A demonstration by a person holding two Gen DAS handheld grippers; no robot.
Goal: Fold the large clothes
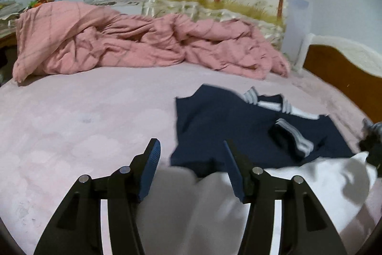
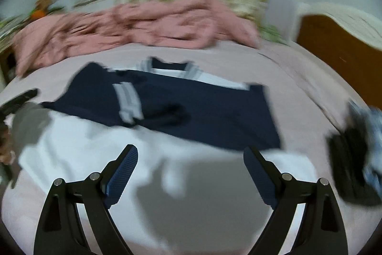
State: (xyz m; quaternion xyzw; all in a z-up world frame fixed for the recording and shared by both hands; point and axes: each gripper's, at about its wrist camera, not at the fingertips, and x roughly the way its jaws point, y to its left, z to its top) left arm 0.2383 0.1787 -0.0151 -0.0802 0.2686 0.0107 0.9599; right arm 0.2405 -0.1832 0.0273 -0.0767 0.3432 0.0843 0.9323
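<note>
A navy top [image 1: 238, 130] with grey-and-white striped cuffs and collar lies spread on the pink bed sheet [image 1: 83, 123]. Its white lower part [image 1: 310, 183] is nearest me. One striped sleeve [image 1: 293, 138] is folded across the chest. My left gripper [image 1: 191, 145] hovers open over the near left edge of the top, with nothing pinched between its pads. The right wrist view is blurred. There my right gripper [image 2: 191, 149] stands wide open above the white part [image 2: 95, 147] of the top [image 2: 191, 106], holding nothing.
A crumpled pink duvet [image 1: 119, 44] lies along the far side of the bed. A wooden headboard [image 1: 346, 73] stands at the right. A dark bundle of other clothes [image 2: 353, 159] lies right of the top. A black, blurred shape [image 2: 19, 99] is at the left edge.
</note>
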